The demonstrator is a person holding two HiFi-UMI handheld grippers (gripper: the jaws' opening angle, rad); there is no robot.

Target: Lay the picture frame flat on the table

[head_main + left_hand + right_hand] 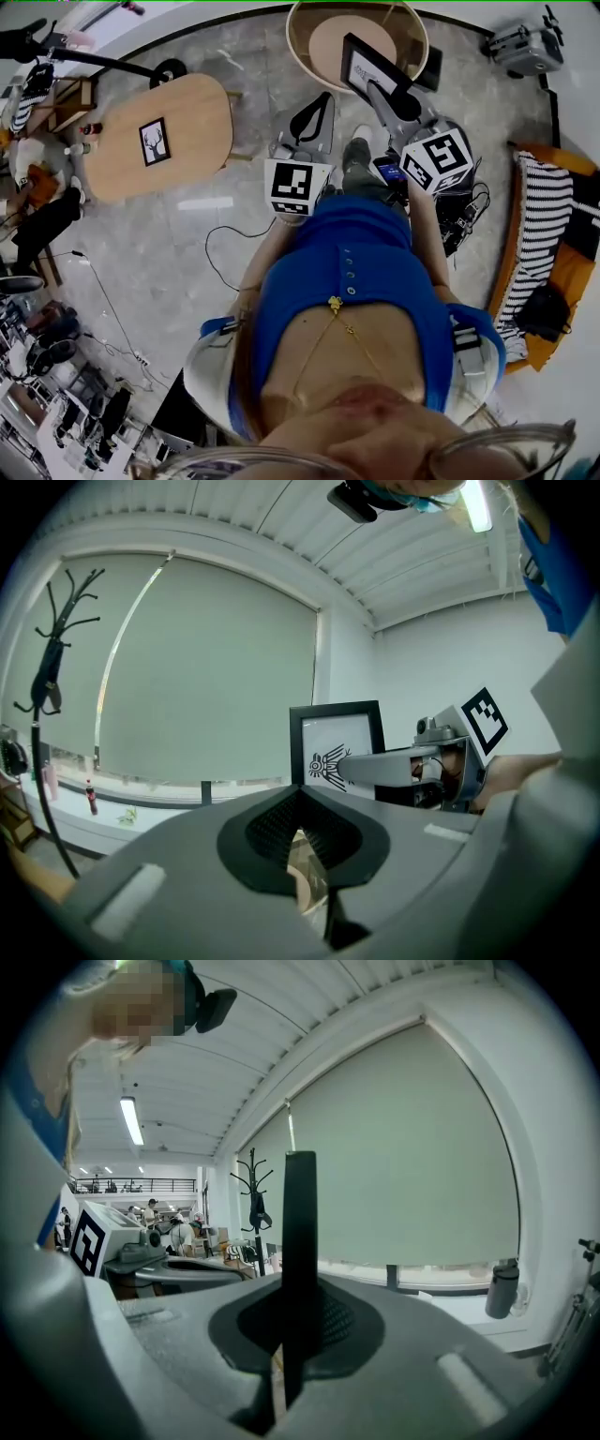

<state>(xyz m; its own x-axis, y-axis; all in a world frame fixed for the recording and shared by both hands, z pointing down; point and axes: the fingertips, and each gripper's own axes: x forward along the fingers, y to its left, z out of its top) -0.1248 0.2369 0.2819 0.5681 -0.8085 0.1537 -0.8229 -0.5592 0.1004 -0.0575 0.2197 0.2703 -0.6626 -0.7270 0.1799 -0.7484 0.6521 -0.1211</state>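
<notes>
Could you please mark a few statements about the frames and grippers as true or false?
1. The right gripper is clamped on a black picture frame. True.
2. That frame lies flat on a table. False: it is held upright in the air.
3. A second frame with a deer picture lies flat on the oval wooden table. True.
4. The left gripper also grips the held frame. False: it is apart from it, with nothing between its jaws.

Marbled floor [169,253], drawn blind [206,677], black coat stand [52,658].
</notes>
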